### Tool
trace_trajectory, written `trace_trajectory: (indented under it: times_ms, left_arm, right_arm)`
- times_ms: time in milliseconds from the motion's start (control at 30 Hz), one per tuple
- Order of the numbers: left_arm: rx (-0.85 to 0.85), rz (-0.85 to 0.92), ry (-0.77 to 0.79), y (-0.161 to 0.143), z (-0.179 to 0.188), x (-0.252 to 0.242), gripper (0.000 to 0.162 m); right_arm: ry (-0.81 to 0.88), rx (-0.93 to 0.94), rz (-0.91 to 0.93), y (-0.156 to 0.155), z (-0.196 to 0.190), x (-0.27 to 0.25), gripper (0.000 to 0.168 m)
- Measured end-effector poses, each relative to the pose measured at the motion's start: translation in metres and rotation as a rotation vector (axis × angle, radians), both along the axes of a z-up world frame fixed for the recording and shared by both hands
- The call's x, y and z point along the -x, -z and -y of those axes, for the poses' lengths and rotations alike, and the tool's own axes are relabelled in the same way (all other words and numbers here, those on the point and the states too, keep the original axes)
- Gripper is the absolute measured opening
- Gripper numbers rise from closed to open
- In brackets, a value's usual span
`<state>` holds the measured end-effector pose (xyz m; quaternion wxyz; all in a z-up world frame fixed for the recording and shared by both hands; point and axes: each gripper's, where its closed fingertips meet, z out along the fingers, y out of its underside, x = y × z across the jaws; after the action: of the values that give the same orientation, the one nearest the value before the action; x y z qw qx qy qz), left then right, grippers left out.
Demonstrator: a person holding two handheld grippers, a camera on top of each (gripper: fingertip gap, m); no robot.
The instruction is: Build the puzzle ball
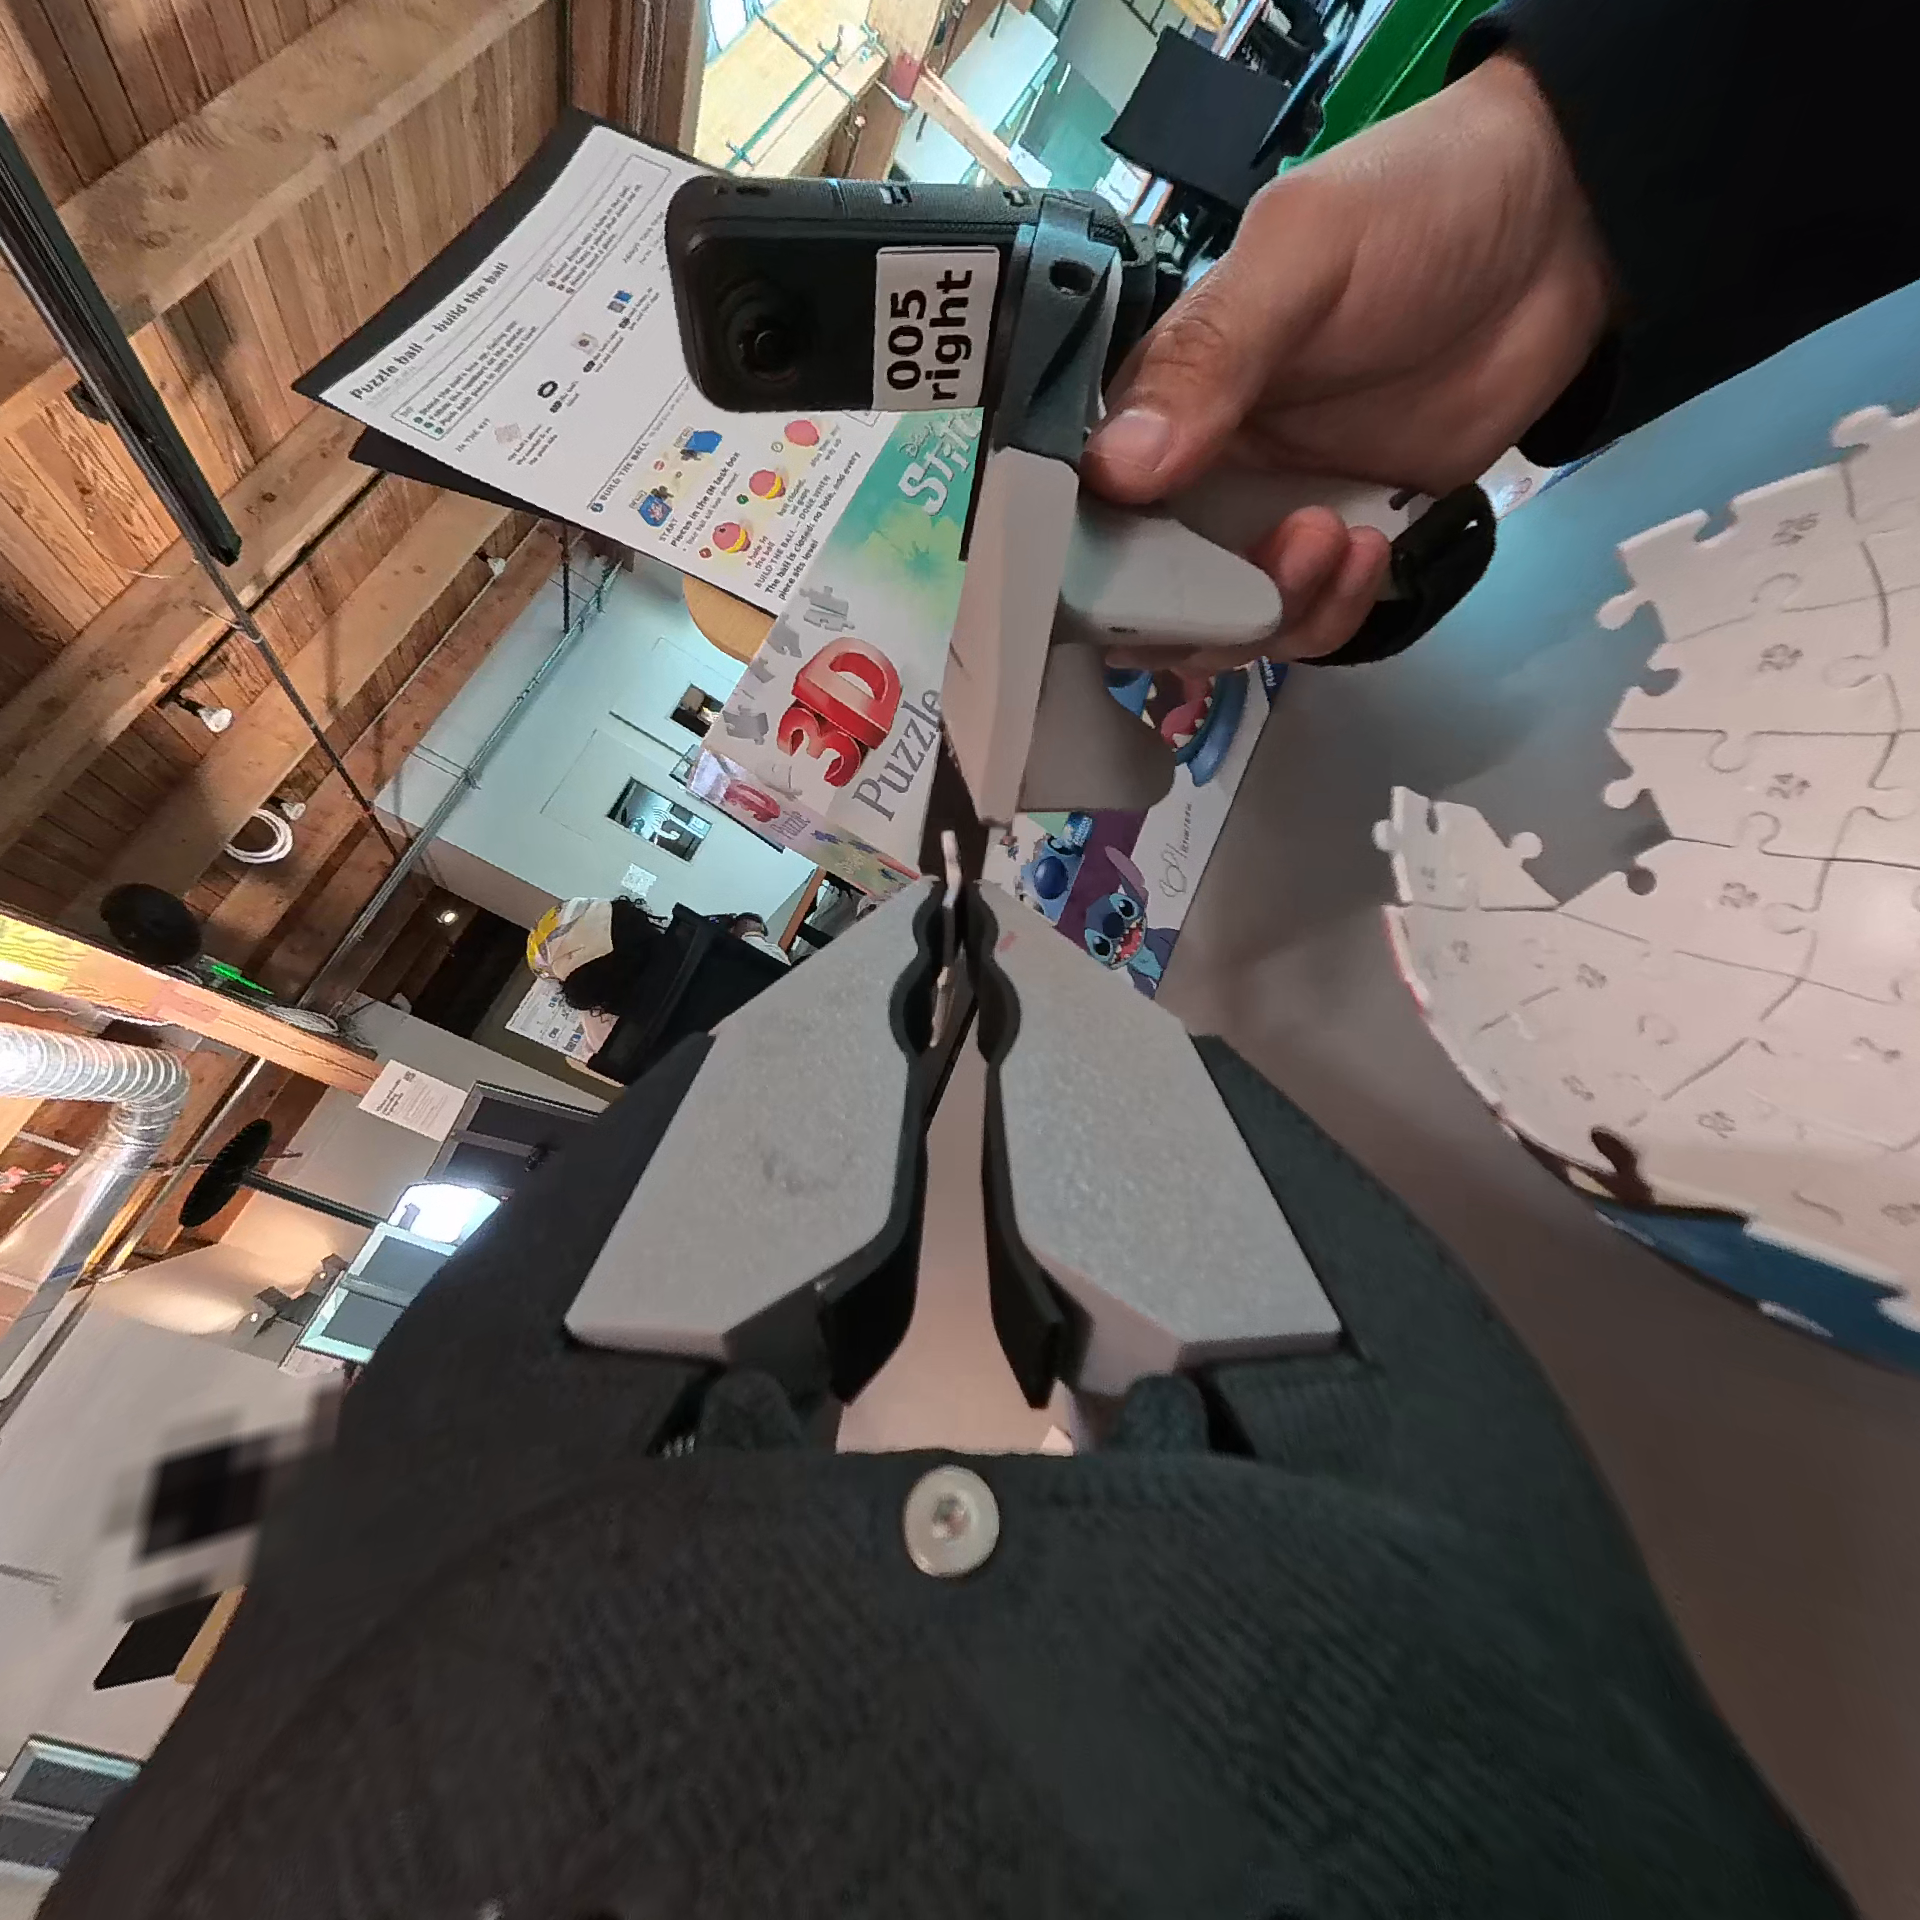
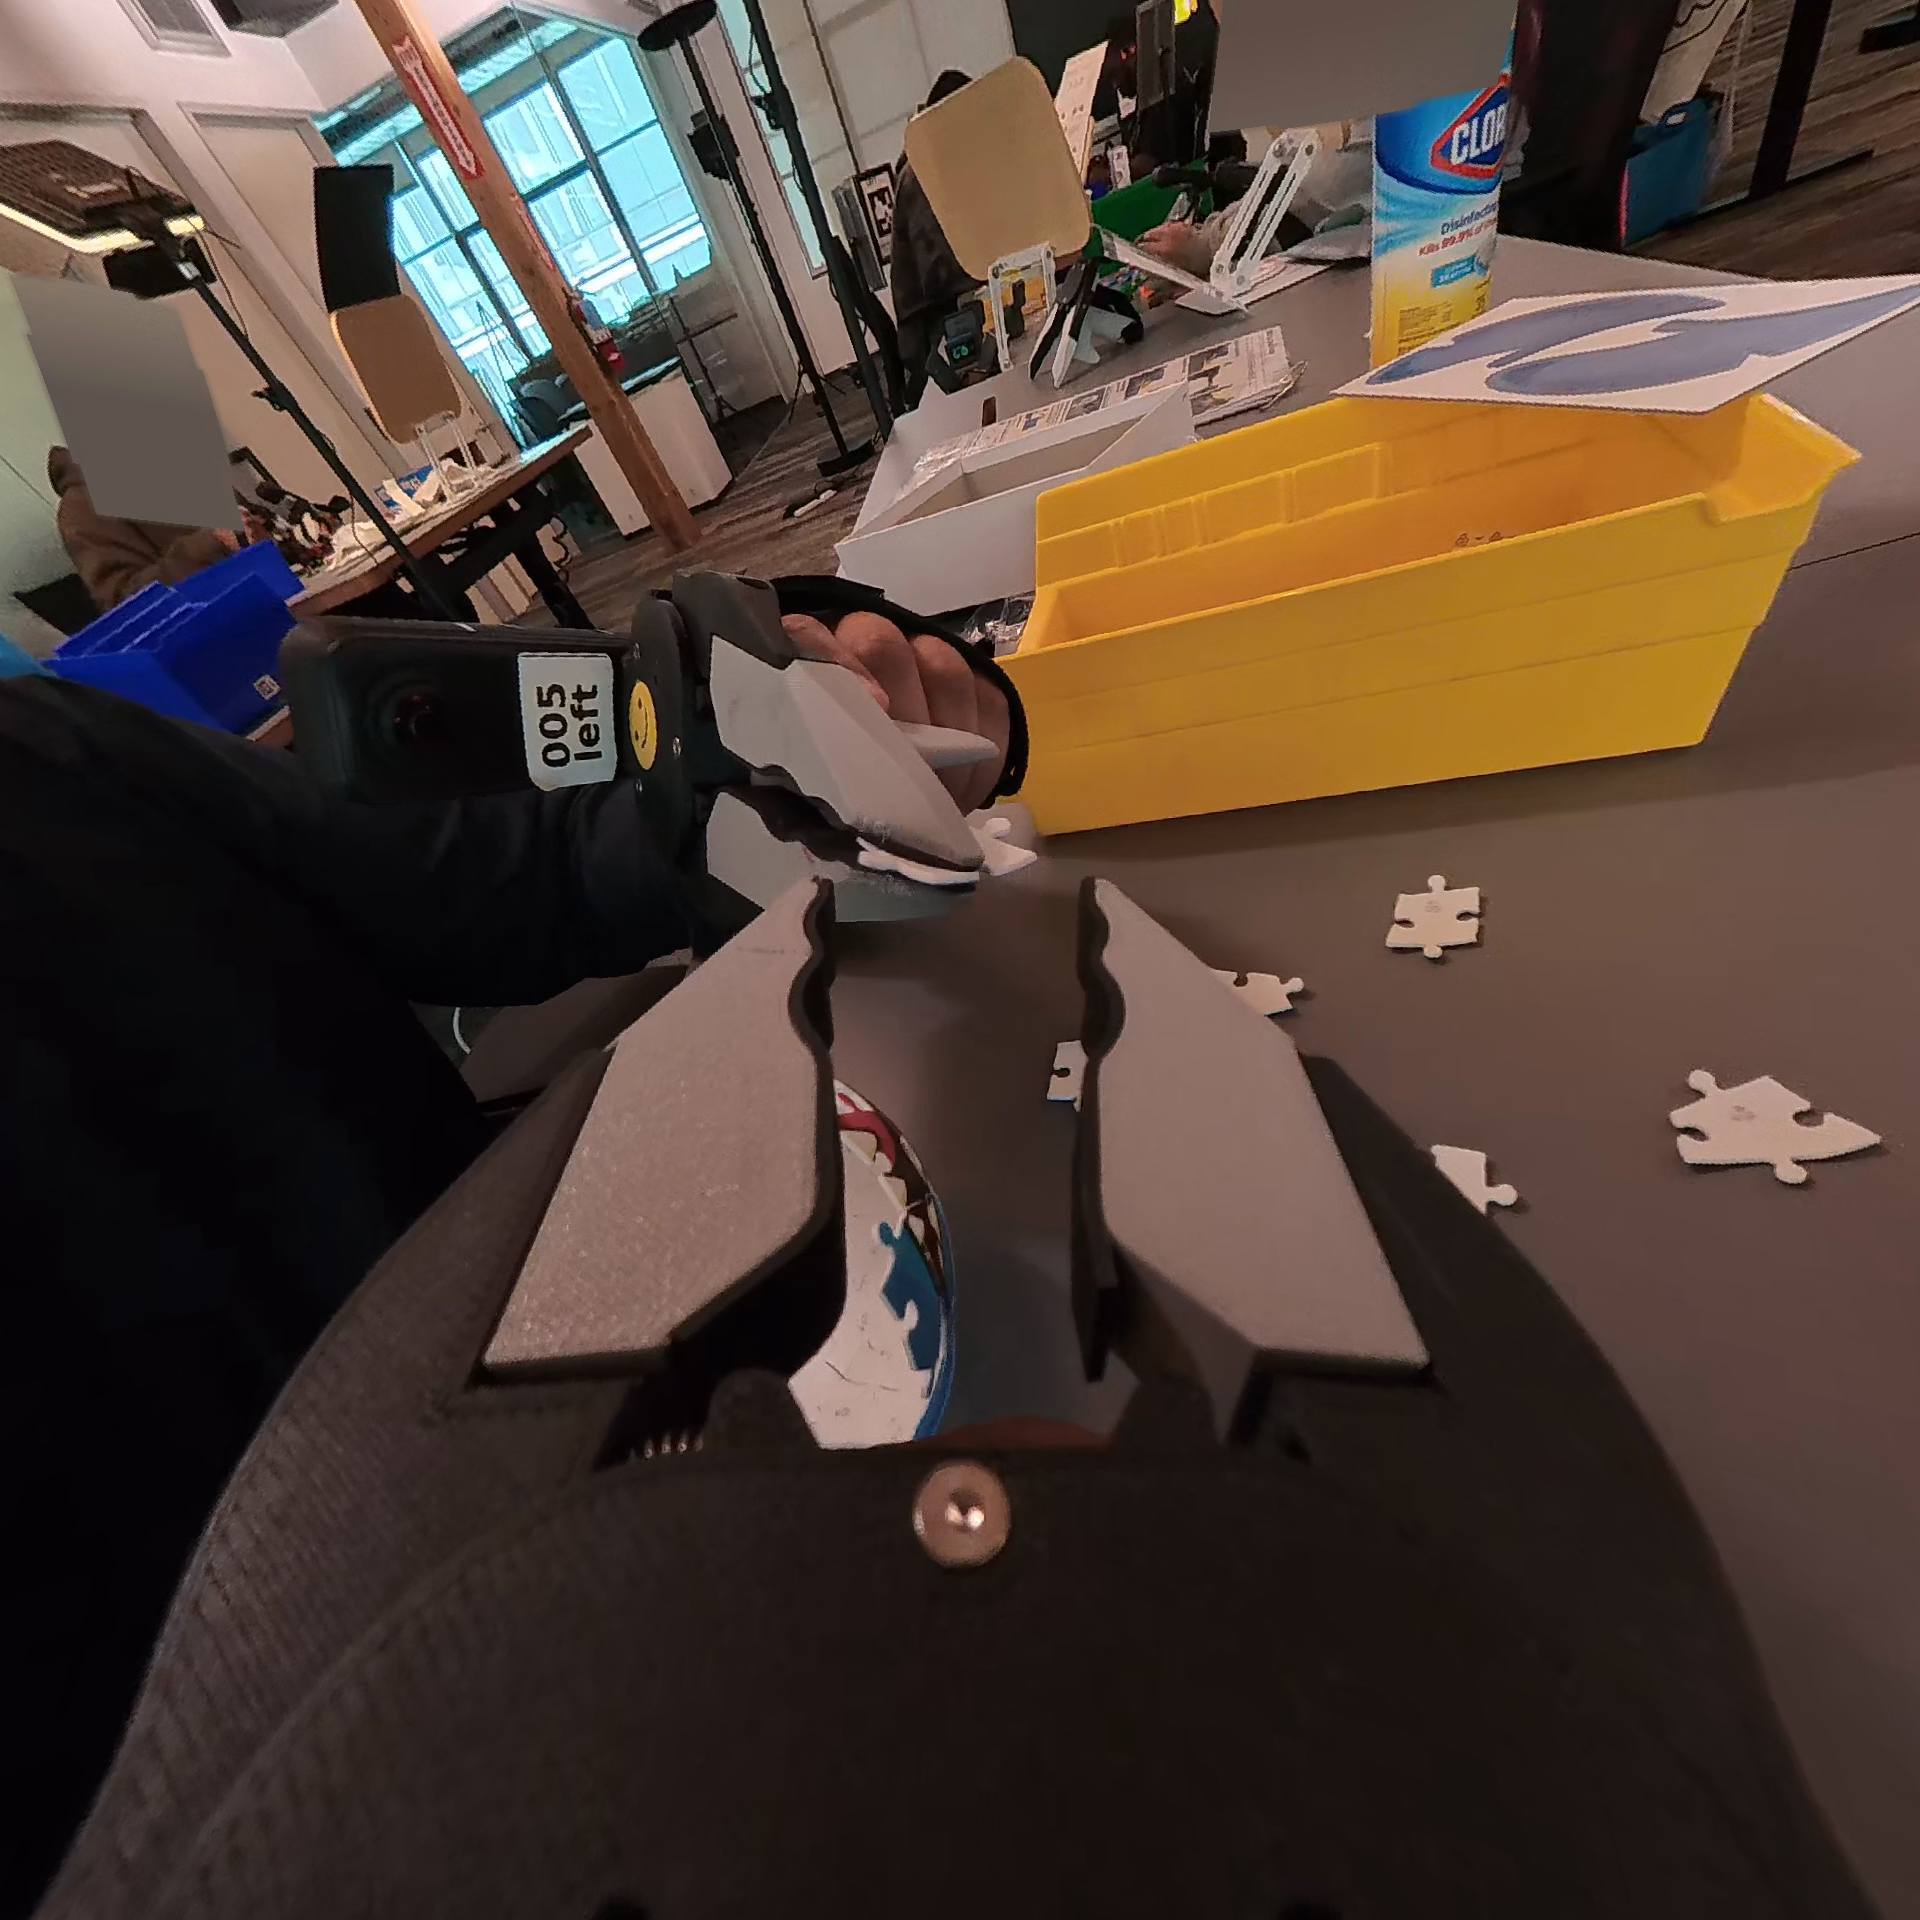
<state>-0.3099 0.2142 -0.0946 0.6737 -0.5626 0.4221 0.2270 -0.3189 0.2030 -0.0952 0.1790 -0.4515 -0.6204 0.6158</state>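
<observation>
Your left gripper (image 1: 951,904) is clamping a piece (image 1: 948,940) edge-on; the ball (image 1: 1714,935) is lying to its right. Your right gripper (image 2: 956,935) is standing apart, empty, directly above the ball.

My left tongs (image 1: 951,914) pinch a white puzzle piece (image 1: 950,857) edge-on; the half-built ball (image 1: 1704,935) sits off to their right, right tongs (image 1: 997,665) just ahead.

My left gripper (image 1: 951,904) is rolled onto its side, its fingers pinched together. My right gripper (image 2: 951,935) sits upright with its fingers spread wide apart. My right hand (image 1: 1382,343) wraps its handle, sleeve dark.
</observation>
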Motion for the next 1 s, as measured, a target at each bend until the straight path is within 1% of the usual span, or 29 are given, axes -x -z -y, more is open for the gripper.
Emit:
trace_trajectory:
  times_ms: [33, 233, 433, 633, 733, 767, 833, 867, 1000]
  left_arm:
    - [-0.003, -0.007, -0.005, 0.0, 0.0, 0.001, 0.0]
    - [-0.015, -0.035, -0.025, 0.001, -0.001, 0.001, 0.0]
    - [-0.098, -0.146, -0.101, -0.003, -0.001, 0.007, 0.0]
    - [-0.105, -0.224, -0.11, 0.004, -0.001, 0.003, 0.0]
    - [-0.11, -0.244, -0.115, 0.005, -0.001, 0.002, 0.0]
    - [-0.114, -0.246, -0.115, 0.005, -0.001, 0.001, 0.0]
    - [-0.107, -0.252, -0.119, 0.006, -0.001, 0.001, 0.0]
    - [-0.11, -0.257, -0.124, 0.007, -0.002, 0.002, 0.0]
    - [-0.108, -0.247, -0.11, 0.006, -0.001, 0.0, 0.0]
  right_arm:
    - [-0.001, 0.004, -0.002, -0.001, -0.001, -0.001, 0.043]
    - [-0.008, -0.001, -0.004, -0.001, -0.003, -0.004, 0.041]
    - [0.003, -0.052, 0.001, 0.001, -0.005, -0.005, 0.038]
    - [-0.016, -0.094, -0.031, 0.0, 0.003, -0.005, 0.037]
    - [-0.012, -0.123, -0.017, 0.004, 0.007, -0.002, 0.037]
    - [0.004, -0.139, -0.009, 0.007, 0.006, -0.001, 0.035]
    - [0.019, -0.168, -0.008, 0.009, 0.006, 0.001, 0.023]
    - [0.021, -0.174, -0.011, 0.009, 0.006, 0.001, 0.02]
    - [0.007, -0.154, -0.016, 0.007, 0.007, -0.001, 0.021]
